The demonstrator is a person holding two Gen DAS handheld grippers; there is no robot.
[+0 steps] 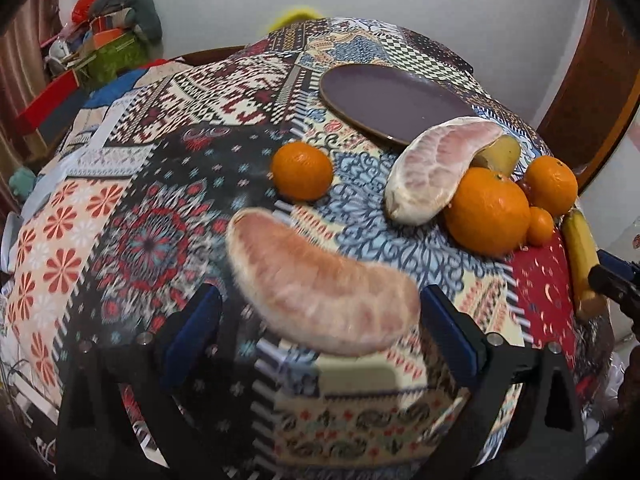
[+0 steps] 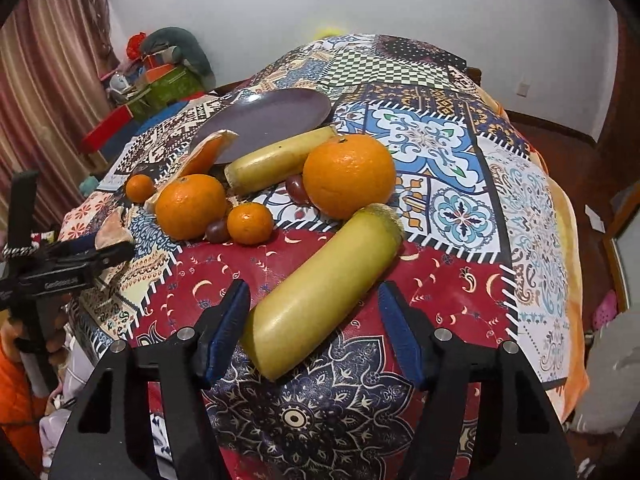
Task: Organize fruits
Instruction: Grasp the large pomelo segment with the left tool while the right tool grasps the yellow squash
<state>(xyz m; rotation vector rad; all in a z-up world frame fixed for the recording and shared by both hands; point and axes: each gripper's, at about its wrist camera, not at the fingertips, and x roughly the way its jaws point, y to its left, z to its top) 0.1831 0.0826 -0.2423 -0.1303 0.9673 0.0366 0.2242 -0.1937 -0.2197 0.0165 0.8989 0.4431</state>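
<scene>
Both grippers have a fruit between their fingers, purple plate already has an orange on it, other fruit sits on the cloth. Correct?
Not quite: the purple plate is bare in both wrist views; no orange lies on it. The rest holds: a pomelo segment lies between the left gripper fingers, a yellow sugarcane piece between the right gripper fingers, and the oranges sit on the patterned cloth.

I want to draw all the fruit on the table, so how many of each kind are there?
Oranges: 4
Pomelo segments: 2
Yellow cane-like sticks: 2
Small dark red fruits: 2
Total: 10
</scene>
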